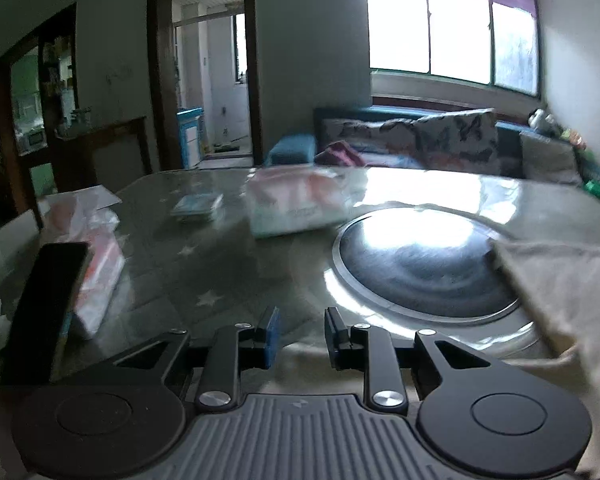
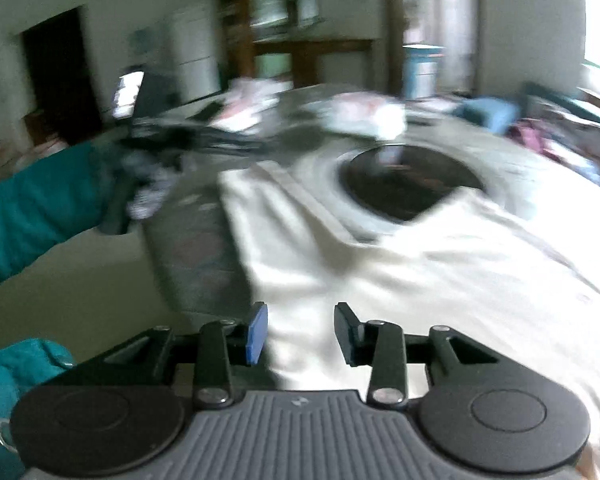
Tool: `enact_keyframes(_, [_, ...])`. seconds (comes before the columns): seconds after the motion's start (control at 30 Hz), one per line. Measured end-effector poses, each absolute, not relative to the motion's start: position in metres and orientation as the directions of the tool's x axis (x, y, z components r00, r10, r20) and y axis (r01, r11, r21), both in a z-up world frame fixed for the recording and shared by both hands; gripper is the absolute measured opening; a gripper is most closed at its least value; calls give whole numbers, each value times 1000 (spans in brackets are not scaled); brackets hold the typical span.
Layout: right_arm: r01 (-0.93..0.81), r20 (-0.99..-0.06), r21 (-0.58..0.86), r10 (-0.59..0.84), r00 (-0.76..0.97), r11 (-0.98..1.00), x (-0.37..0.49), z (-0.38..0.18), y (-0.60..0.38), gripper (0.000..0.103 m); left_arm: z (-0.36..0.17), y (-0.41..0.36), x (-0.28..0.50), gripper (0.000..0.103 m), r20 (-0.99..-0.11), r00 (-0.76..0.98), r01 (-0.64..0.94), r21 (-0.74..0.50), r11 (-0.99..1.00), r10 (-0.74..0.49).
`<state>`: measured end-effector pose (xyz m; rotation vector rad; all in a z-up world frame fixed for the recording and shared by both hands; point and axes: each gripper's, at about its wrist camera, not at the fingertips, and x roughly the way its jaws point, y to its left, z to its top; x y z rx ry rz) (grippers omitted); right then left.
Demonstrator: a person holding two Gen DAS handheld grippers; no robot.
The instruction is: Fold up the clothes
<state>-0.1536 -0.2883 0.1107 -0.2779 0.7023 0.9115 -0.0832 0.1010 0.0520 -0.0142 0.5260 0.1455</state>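
Cream cotton garment lying spread across the glass-topped table, overlapping the near rim of the round black inset. Left gripper hovering above the near table edge, jaws parted, nothing between them; garment hem just beneath and a folded edge rising to the right. Right gripper hovering over the cloth, jaws parted, gripping nothing. Teal sleeve reaching in beside the cloth's left edge. Packaged goods sitting well beyond the inset; bare tabletop remaining open between package and garment. Right view blurring.
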Motion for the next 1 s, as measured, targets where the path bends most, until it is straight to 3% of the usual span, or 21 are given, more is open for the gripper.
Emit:
enact_keyframes(0.3, [-348, -639, 14, 276, 718, 937, -144, 103, -428, 37, 67, 22, -79, 29, -489, 865, 98, -55, 994, -112])
enact_keyframes(0.6, [104, -608, 58, -48, 792, 993, -143, 82, -554, 37, 63, -74, -72, 29, -523, 768, 377, -98, 921, -370])
enact_keyframes(0.77, [182, -622, 124, -67, 780, 975, -133, 65, -591, 37, 56, -130, -76, 29, -545, 683, 519, -108, 848, -487])
enact_keyframes(1.0, [158, -636, 181, -7, 771, 971, -127, 61, -602, 34, 42, -193, -89, 30, -579, 561, 659, -120, 743, -591])
